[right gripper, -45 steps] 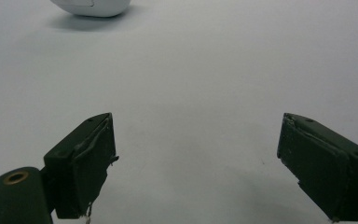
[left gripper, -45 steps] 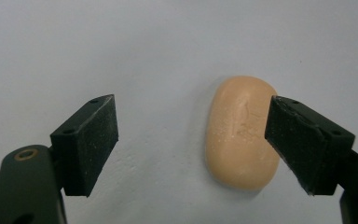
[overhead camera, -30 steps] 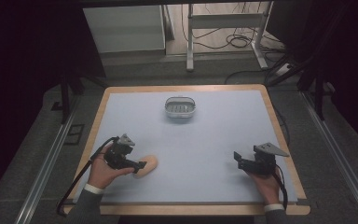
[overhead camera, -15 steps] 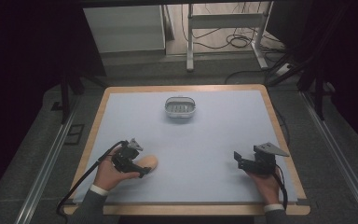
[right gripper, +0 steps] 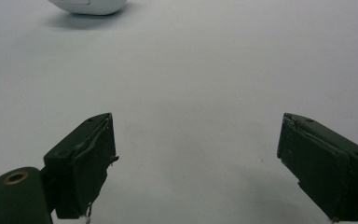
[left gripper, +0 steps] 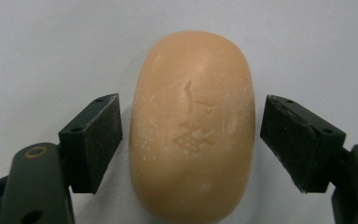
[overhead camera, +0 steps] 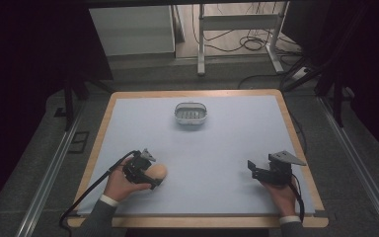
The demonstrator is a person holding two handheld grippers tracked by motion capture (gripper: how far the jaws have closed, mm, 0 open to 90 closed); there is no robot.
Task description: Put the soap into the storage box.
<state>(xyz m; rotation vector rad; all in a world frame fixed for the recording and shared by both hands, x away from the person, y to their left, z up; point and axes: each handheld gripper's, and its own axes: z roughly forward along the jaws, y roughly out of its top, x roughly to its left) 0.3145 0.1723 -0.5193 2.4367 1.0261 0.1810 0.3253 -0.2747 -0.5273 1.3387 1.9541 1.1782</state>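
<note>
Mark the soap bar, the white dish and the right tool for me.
soap bar (left gripper: 192,126), left gripper view, its stamped top face.
white dish (overhead camera: 191,113), high view, its ribbed inside.
right tool (overhead camera: 250,164), high view, between its jaw tips.

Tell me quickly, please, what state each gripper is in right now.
Left gripper: open, jaws either side of the soap bar, not touching it.
Right gripper: open, nothing between its jaws.

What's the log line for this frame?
left gripper: open, straddling soap bar | right gripper: open, empty | soap dish: far centre, untouched
</note>
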